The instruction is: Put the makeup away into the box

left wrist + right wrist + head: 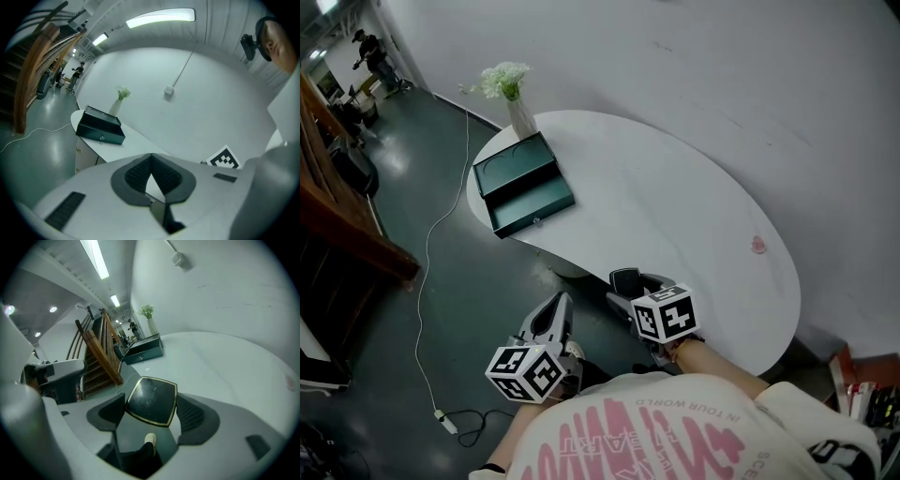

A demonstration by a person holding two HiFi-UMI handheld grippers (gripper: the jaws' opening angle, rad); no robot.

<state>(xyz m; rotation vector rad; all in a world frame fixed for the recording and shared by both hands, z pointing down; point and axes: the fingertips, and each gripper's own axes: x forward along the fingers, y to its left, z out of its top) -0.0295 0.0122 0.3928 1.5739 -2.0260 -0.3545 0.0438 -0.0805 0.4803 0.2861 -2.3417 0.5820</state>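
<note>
- The right gripper (152,397) is clamped on a black compact (151,400), which sits flat between its two pads, near the near edge of the white table (675,202)
- The open dark green box (523,185) stands at the table's far left end, well apart from the compact and just beside a vase of white flowers (517,103)
- The left gripper (151,158) has its jaws together at the tips, with nothing between them
- The right gripper view shows the compact's gold rim; in the head view the compact is only a dark shape
- The head view shows a small pink item (757,245) on the table's right side
</note>
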